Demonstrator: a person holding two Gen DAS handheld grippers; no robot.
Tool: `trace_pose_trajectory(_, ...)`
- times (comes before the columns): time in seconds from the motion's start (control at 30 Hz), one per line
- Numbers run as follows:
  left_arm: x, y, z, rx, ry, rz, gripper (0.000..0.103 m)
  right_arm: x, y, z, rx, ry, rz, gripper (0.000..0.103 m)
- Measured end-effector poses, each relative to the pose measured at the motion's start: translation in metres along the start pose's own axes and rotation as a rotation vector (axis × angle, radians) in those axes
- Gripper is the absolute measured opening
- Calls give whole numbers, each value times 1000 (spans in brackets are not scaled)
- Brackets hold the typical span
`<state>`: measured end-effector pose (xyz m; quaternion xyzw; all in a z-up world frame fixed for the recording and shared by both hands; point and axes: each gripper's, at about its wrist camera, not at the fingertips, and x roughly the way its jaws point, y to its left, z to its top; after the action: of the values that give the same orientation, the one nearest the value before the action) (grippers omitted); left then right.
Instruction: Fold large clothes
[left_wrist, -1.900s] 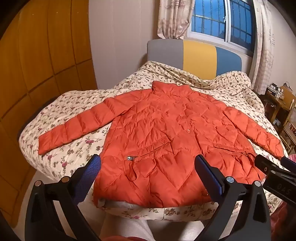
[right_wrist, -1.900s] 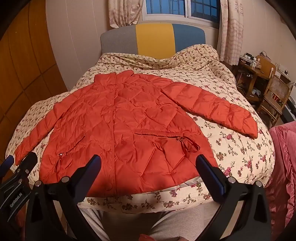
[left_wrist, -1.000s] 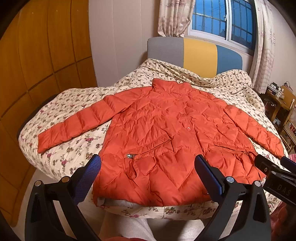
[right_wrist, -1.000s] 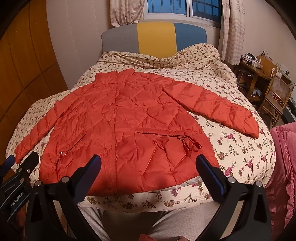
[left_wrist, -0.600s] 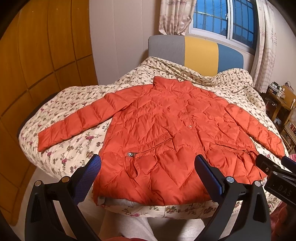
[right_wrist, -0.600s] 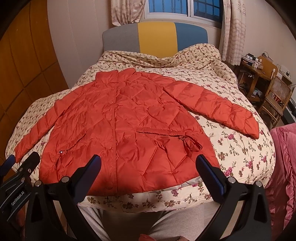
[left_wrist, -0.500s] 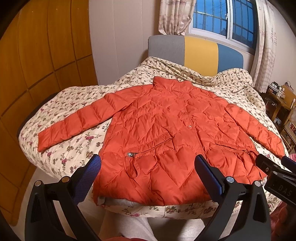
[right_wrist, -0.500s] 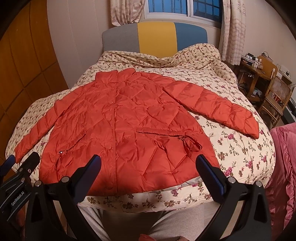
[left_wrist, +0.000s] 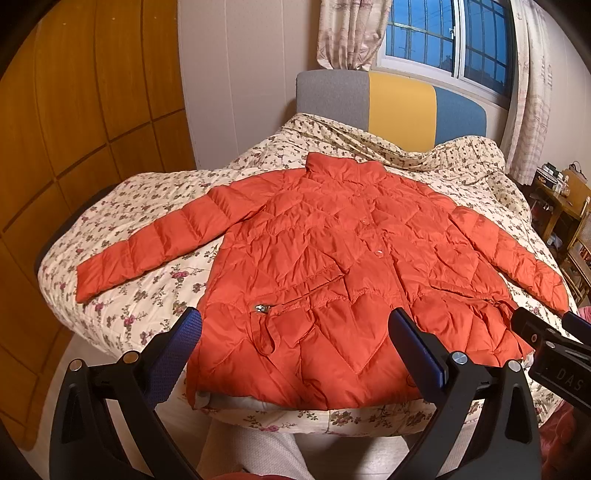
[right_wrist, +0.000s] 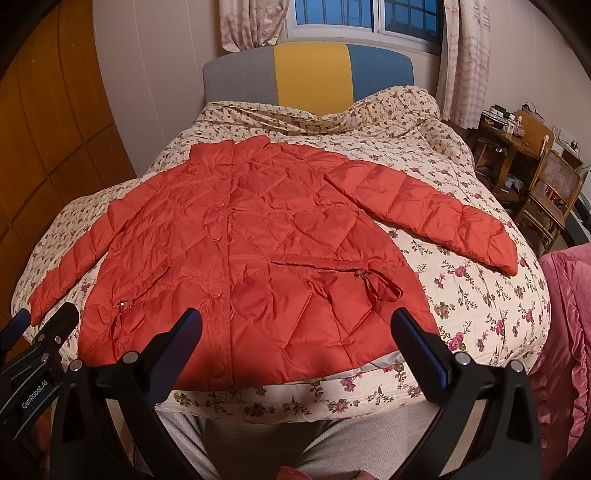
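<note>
An orange quilted jacket (left_wrist: 332, 266) lies flat and buttoned on the bed, front up, collar toward the headboard, both sleeves spread out; it also shows in the right wrist view (right_wrist: 251, 251). Its left sleeve (left_wrist: 159, 243) and right sleeve (right_wrist: 424, 210) lie on the quilt. My left gripper (left_wrist: 295, 343) is open and empty, held above the hem at the foot of the bed. My right gripper (right_wrist: 295, 339) is open and empty, also near the hem. Each gripper shows at the edge of the other's view.
The bed has a floral quilt (right_wrist: 480, 302) and a grey, yellow and blue headboard (right_wrist: 310, 74). A wooden wardrobe (left_wrist: 74, 110) stands on the left. A desk and wooden chair (right_wrist: 546, 177) stand on the right. A pink cloth (right_wrist: 569, 332) lies at the right.
Both grippers have stayed open and almost still; the views have shifted only very slightly. The jacket has not moved.
</note>
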<state>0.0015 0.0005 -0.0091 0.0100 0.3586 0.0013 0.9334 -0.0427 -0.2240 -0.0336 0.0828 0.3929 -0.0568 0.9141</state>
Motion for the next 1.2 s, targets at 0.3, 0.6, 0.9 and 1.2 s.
trace_pose_trajectory(0.3, 0, 0, 0, -1, 4, 1, 100, 0, -1, 0, 1, 2, 1, 101)
trace_pose_trajectory(0.6, 0, 2, -1, -2, 6, 1, 100, 1, -1, -1, 1, 4, 4, 101)
trace_pose_trajectory(0.9, 2, 2, -1, -1, 13, 1, 100, 6, -1, -4, 3, 11, 4, 101)
trace_pose_trajectory(1.2, 7, 2, -2, -1, 32, 4, 100, 12, -3, -3, 10, 27, 3, 101)
